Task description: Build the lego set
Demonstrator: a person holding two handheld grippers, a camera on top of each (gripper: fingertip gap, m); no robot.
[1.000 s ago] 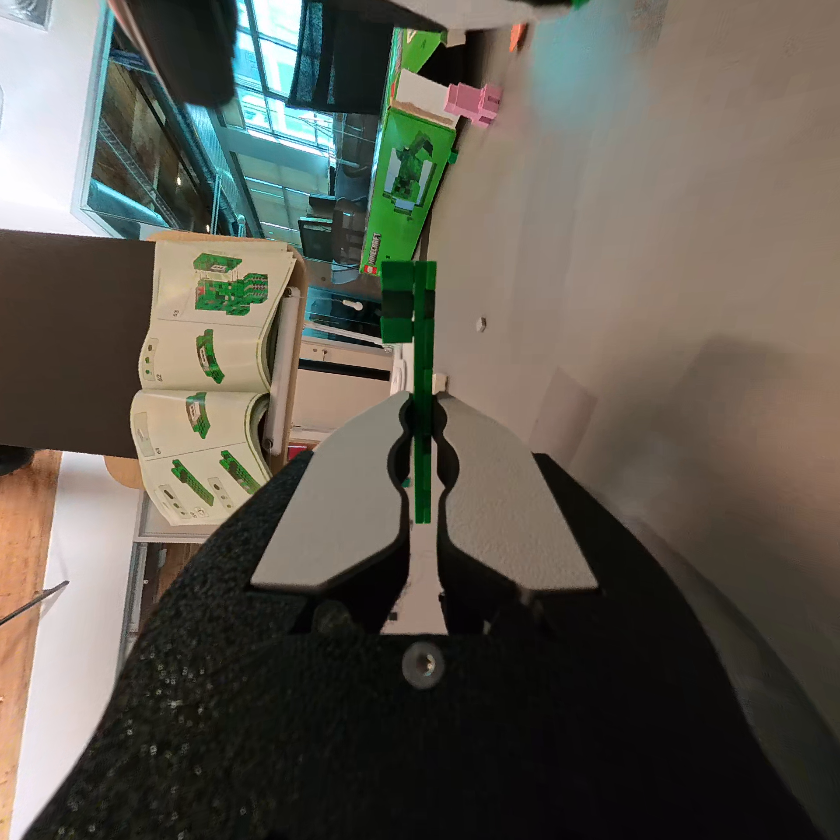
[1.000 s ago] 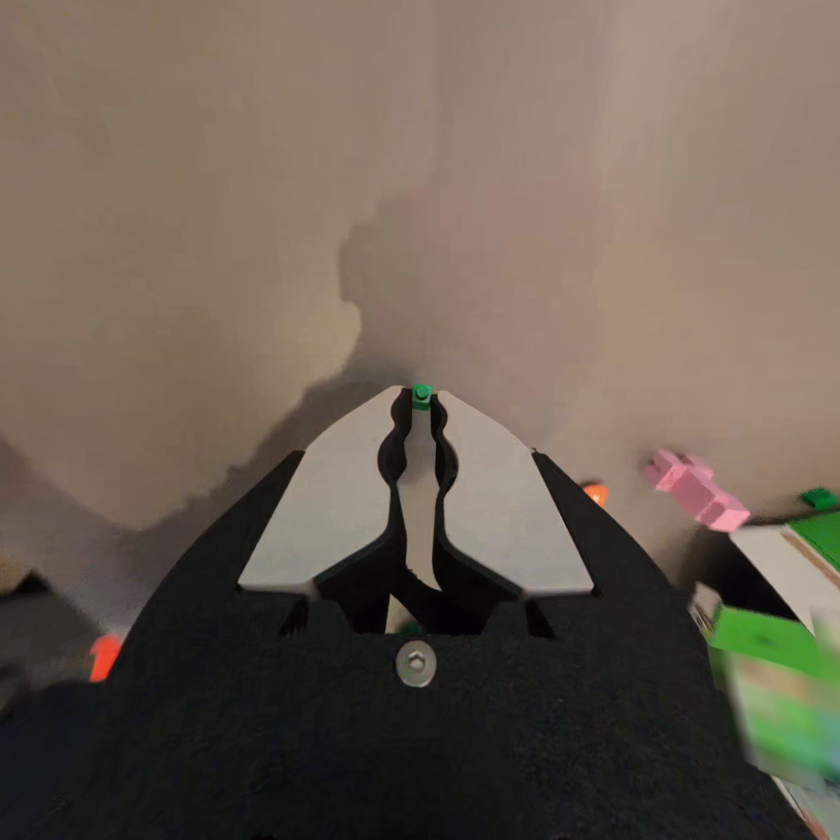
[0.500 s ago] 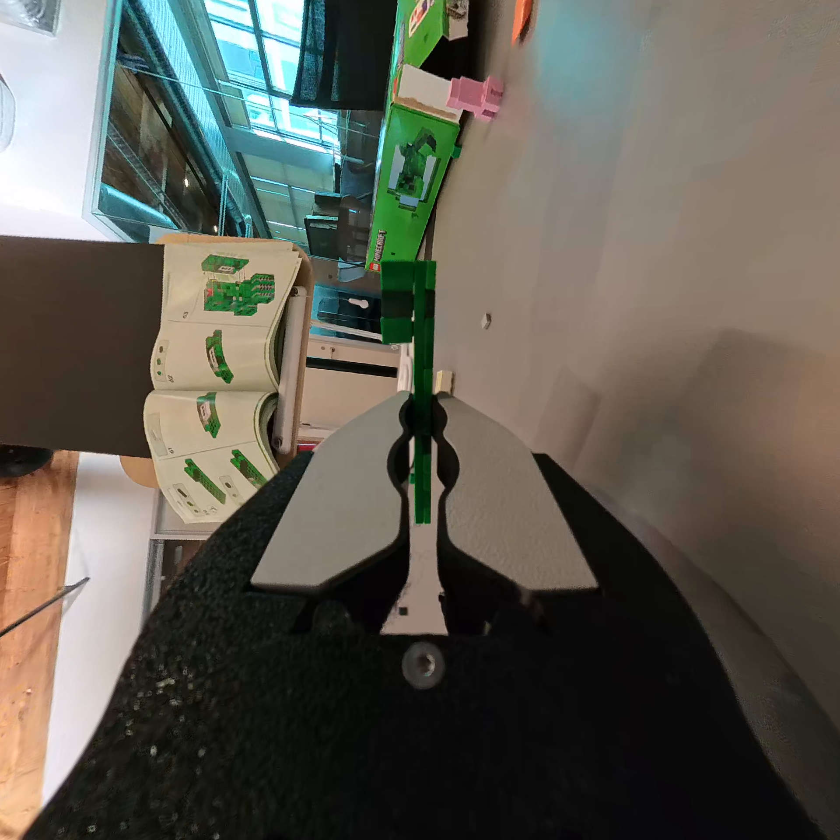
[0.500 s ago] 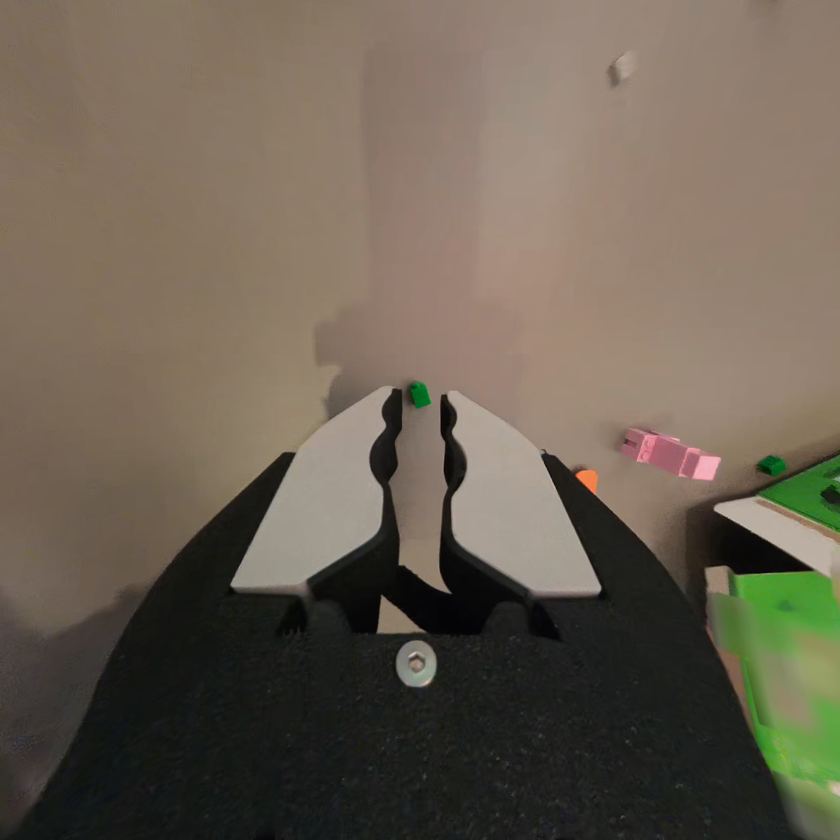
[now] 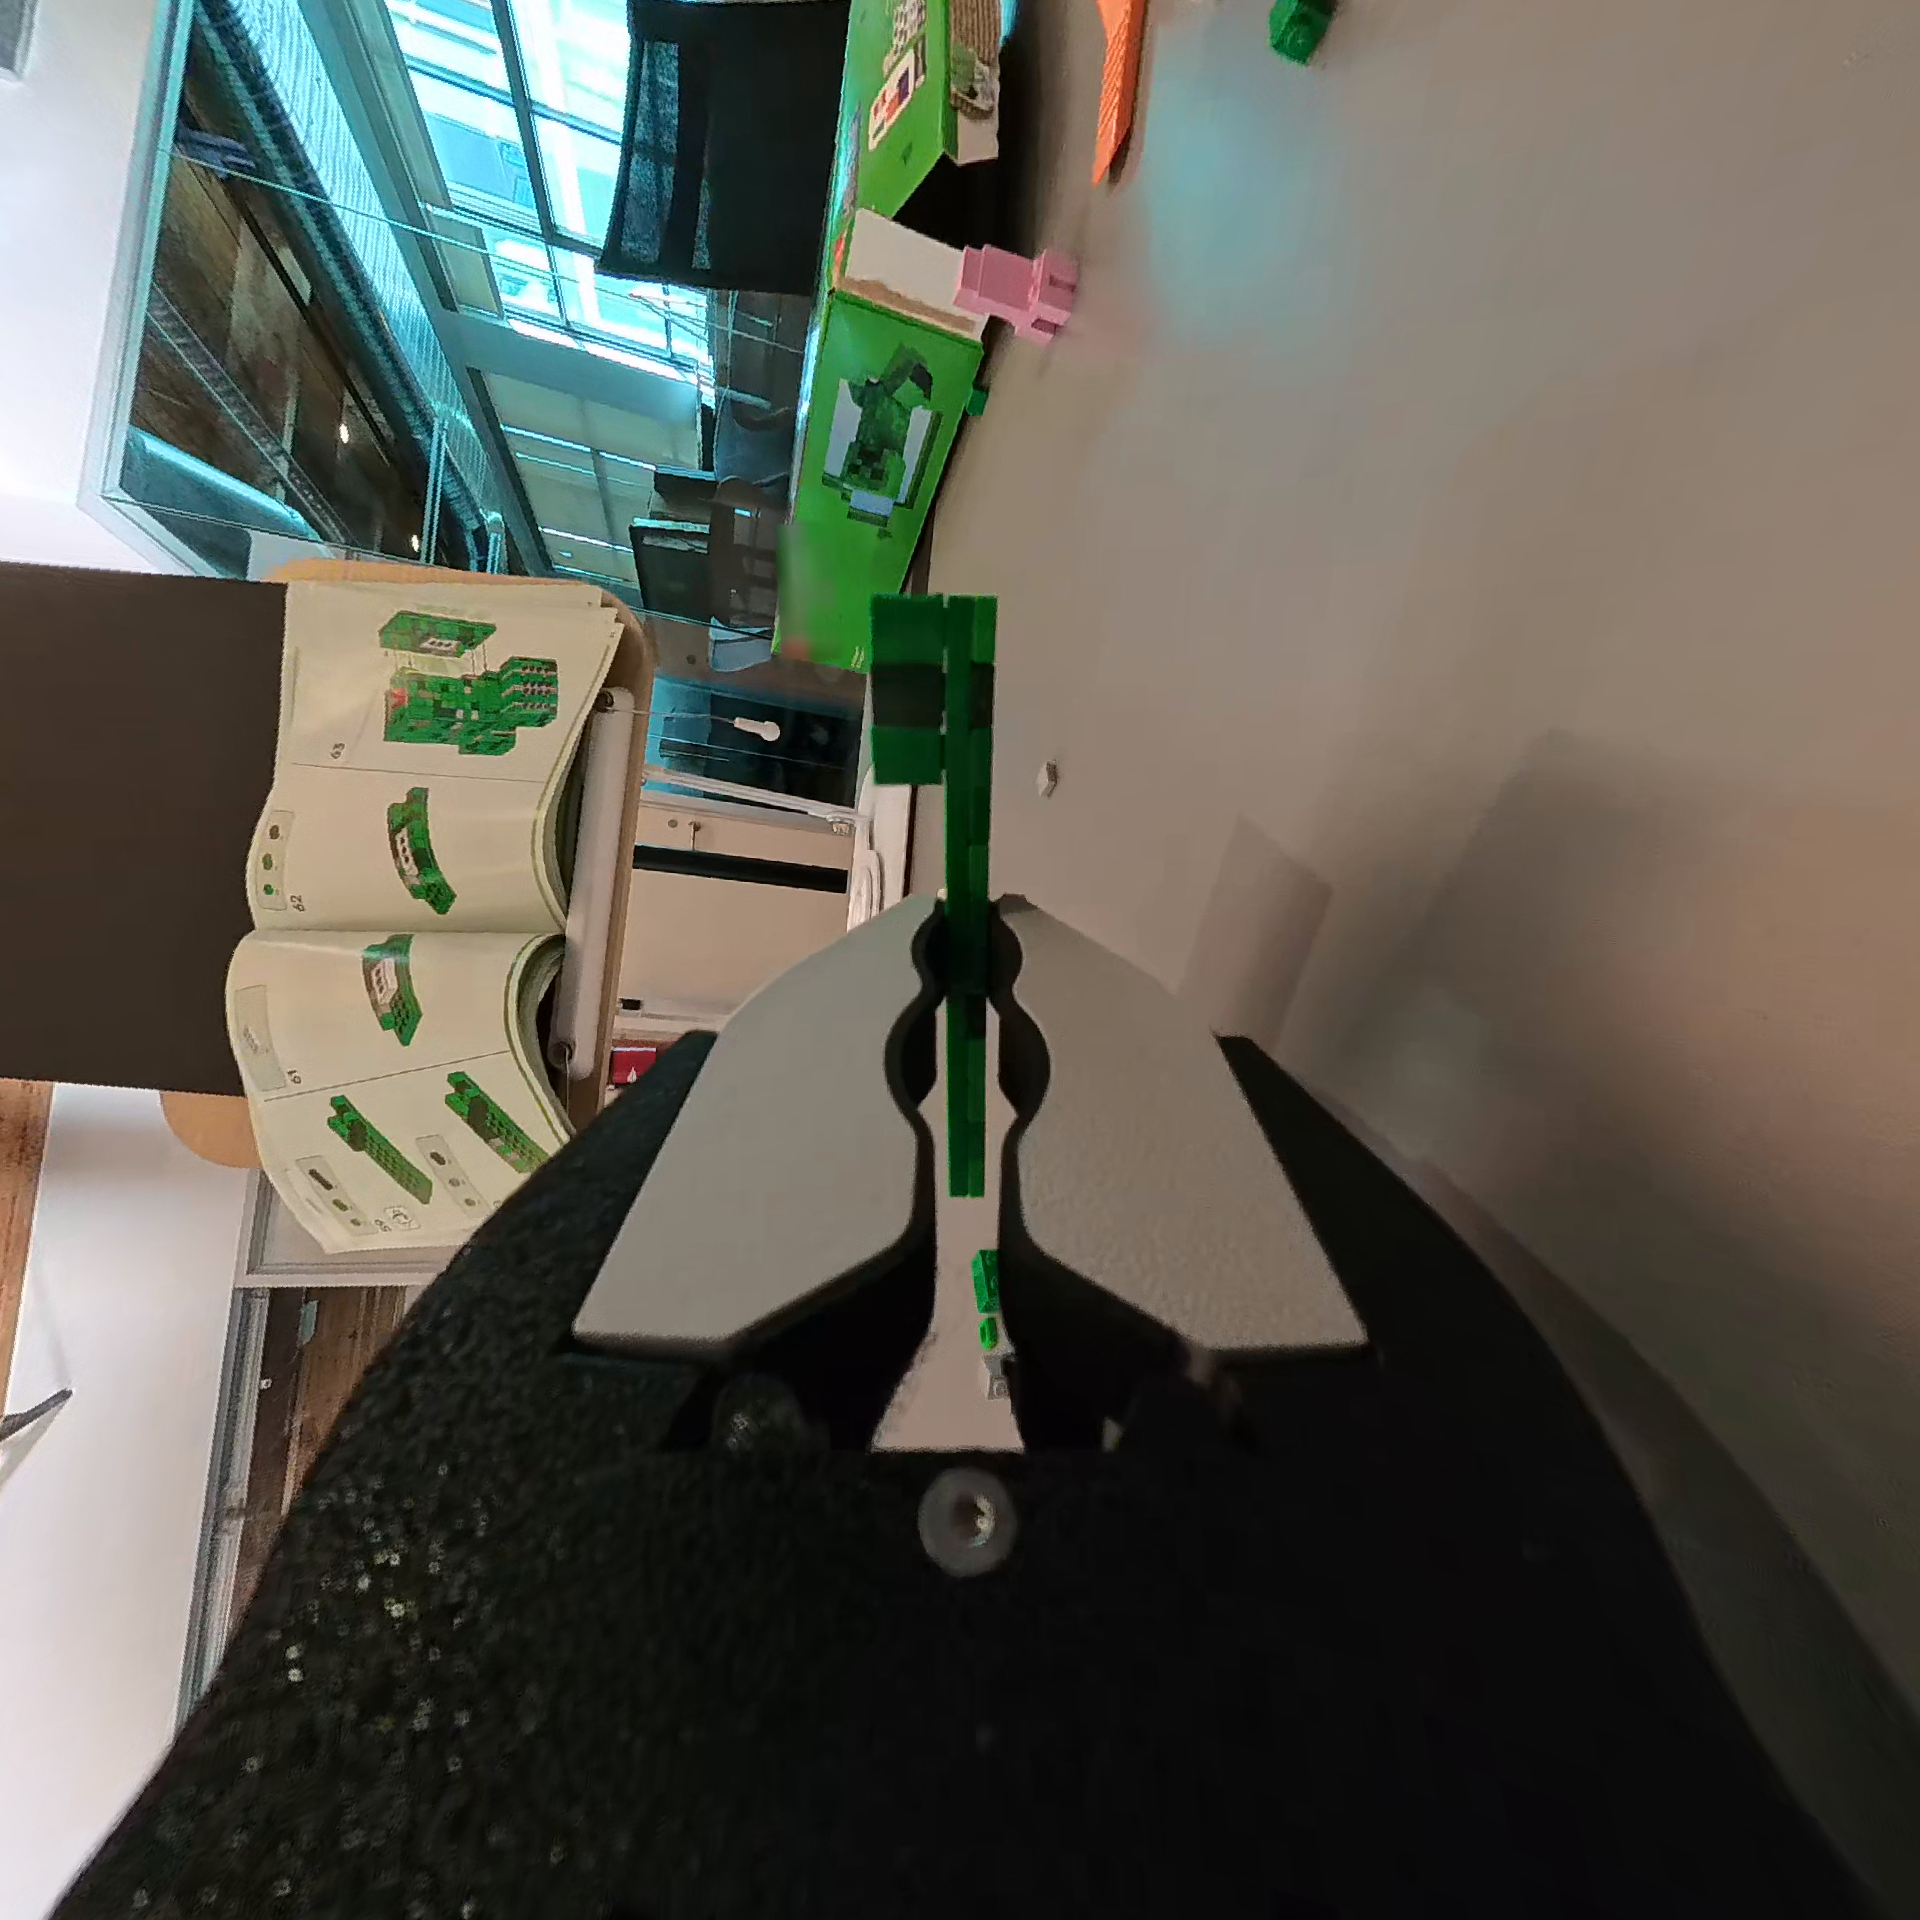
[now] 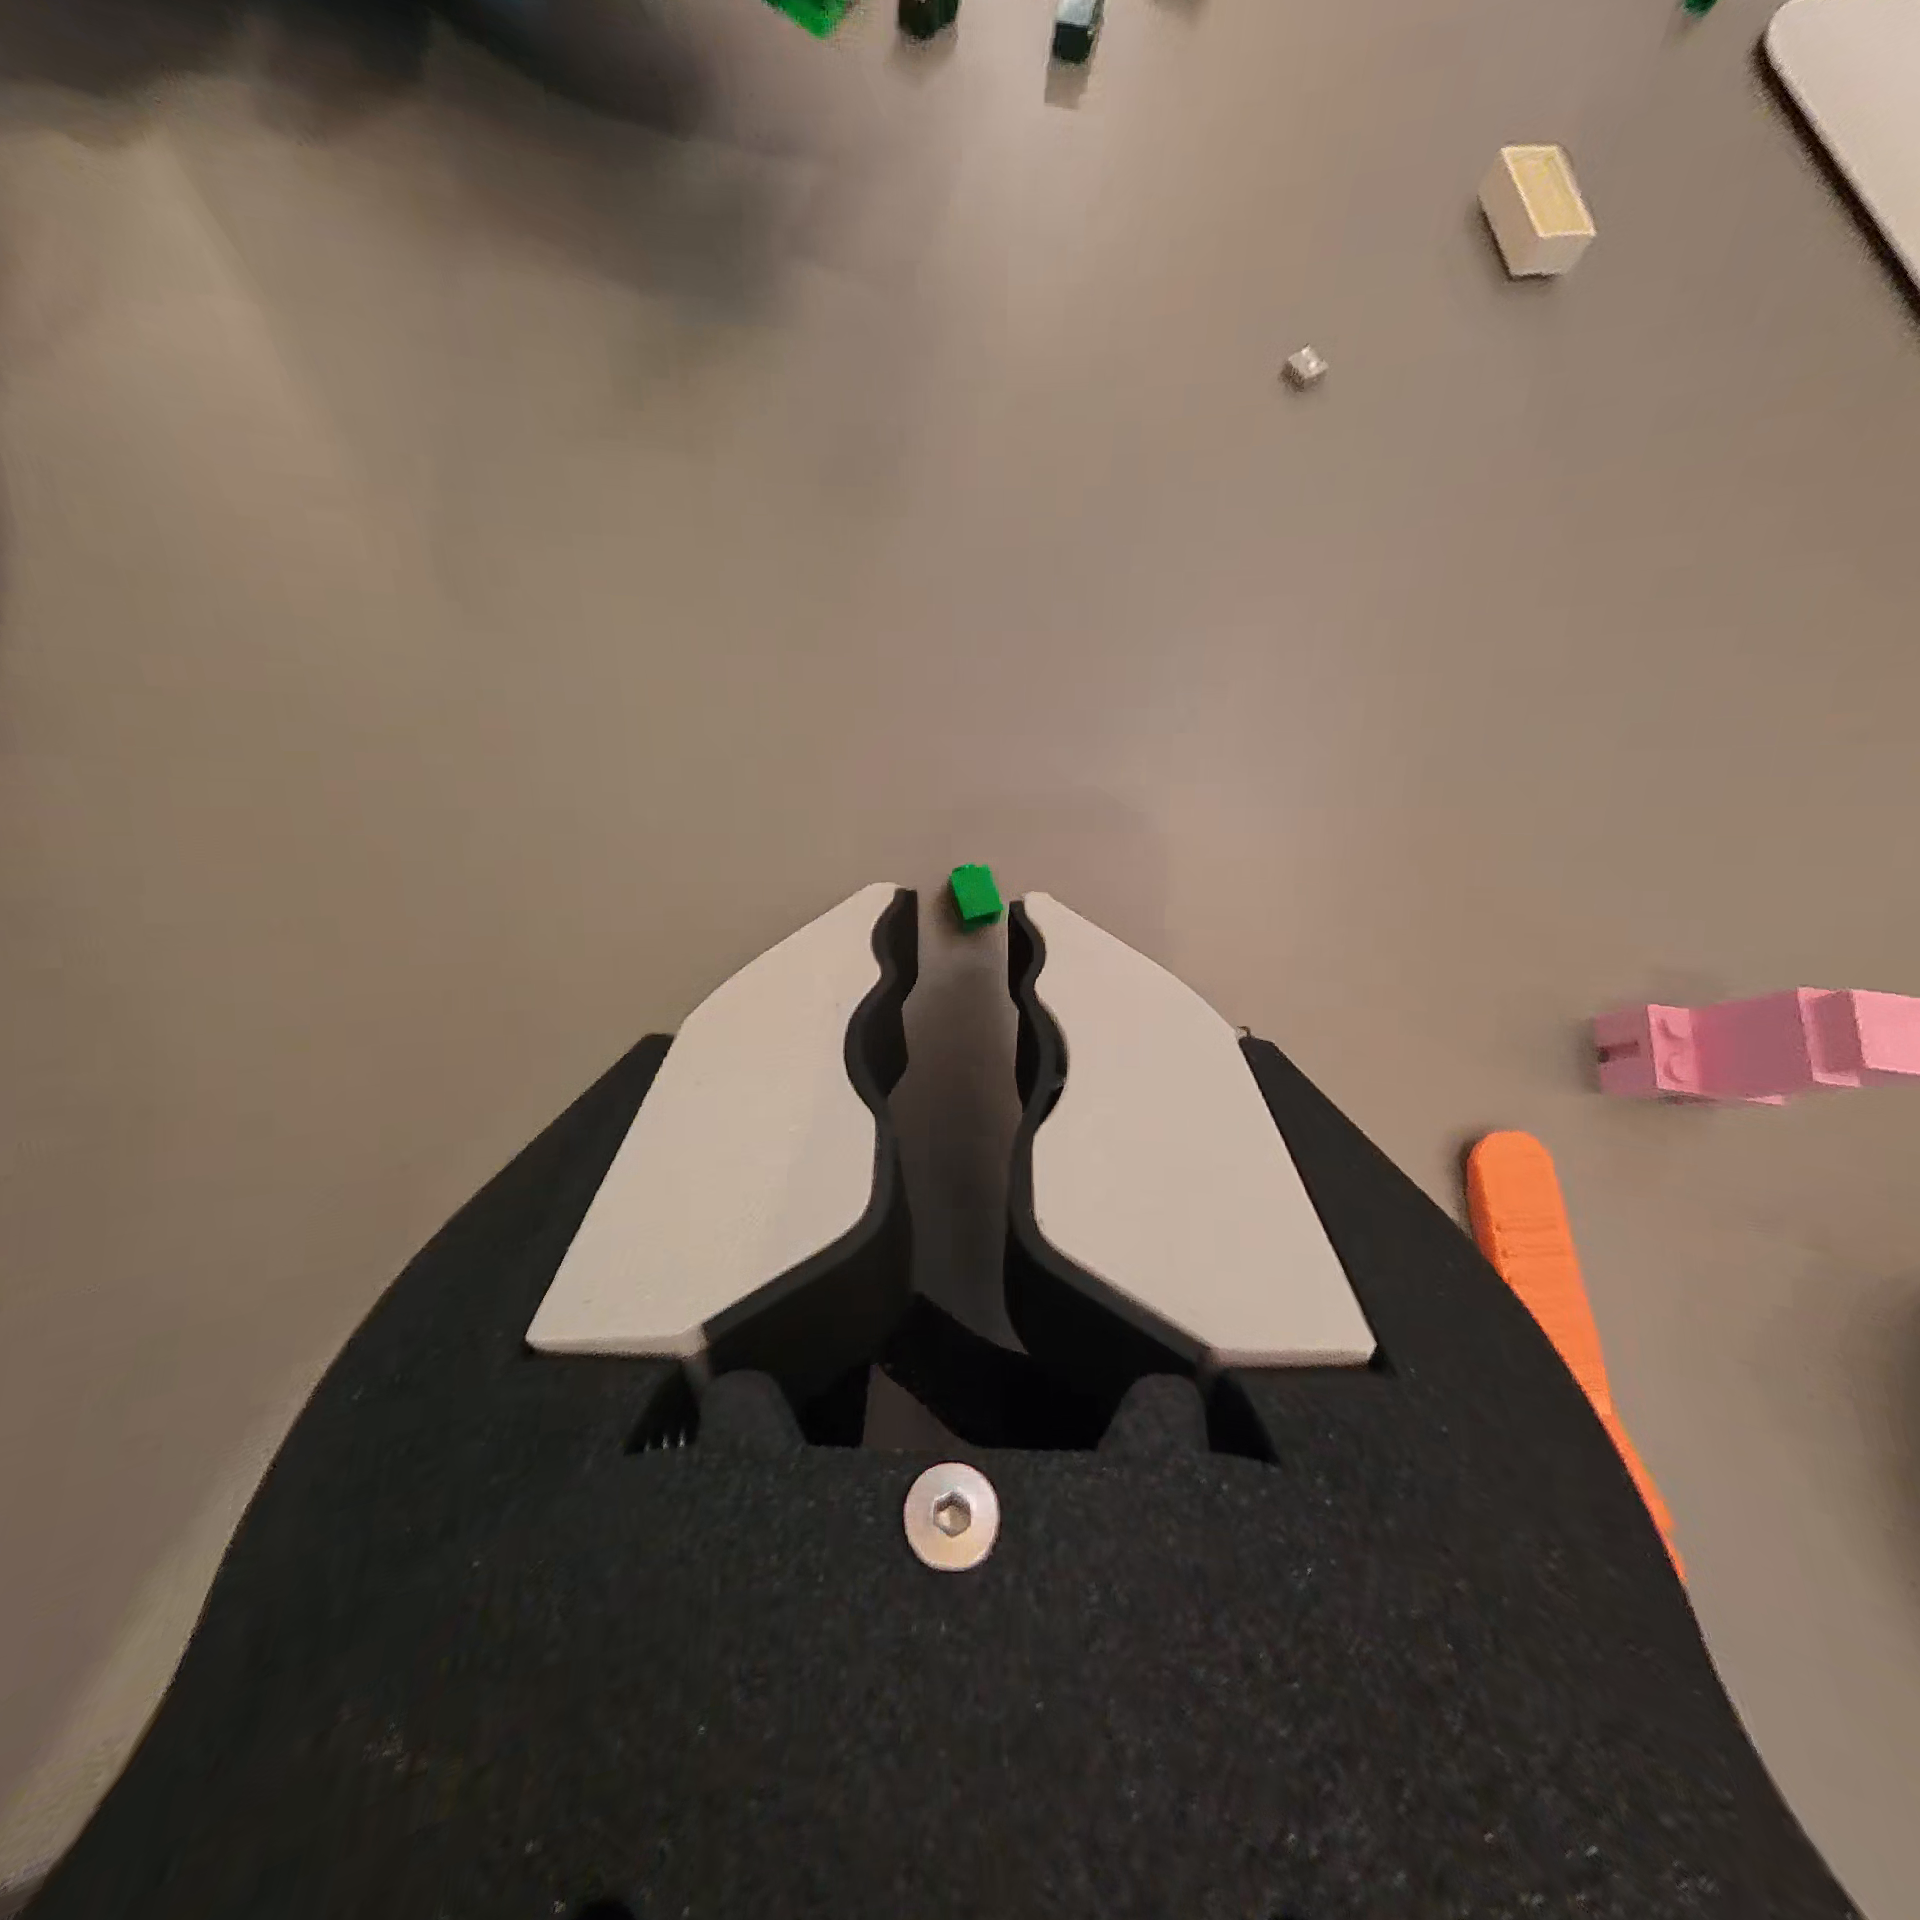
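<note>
My left gripper [image 5: 968, 914] is shut on a thin green plate assembly [image 5: 966, 790], held edge-on and rolled sideways over the grey table [image 5: 1455, 520]; a block of light green, dark and green bricks [image 5: 906, 691] sits on its far end. My right gripper [image 6: 962, 902] is open, its jaws a small gap apart. A tiny green brick [image 6: 974, 897] lies on the table [image 6: 520, 623] right at the gap between the tips, apart from both fingers.
An open instruction booklet [image 5: 416, 894] stands left. A green set box [image 5: 873, 468], pink build [image 5: 1018, 286] [image 6: 1756, 1055], orange separator [image 5: 1117, 94] [image 6: 1558, 1309], a white brick [image 6: 1538, 208], a small grey piece [image 6: 1304, 366] and dark loose bricks [image 6: 930, 12] lie about. Tip to tip, the grippers are about 20 cm apart.
My right gripper opened and let go of the tiny green brick, which now lies on the table, and the view swung over the table. My left gripper kept its grip, shifting slightly.
</note>
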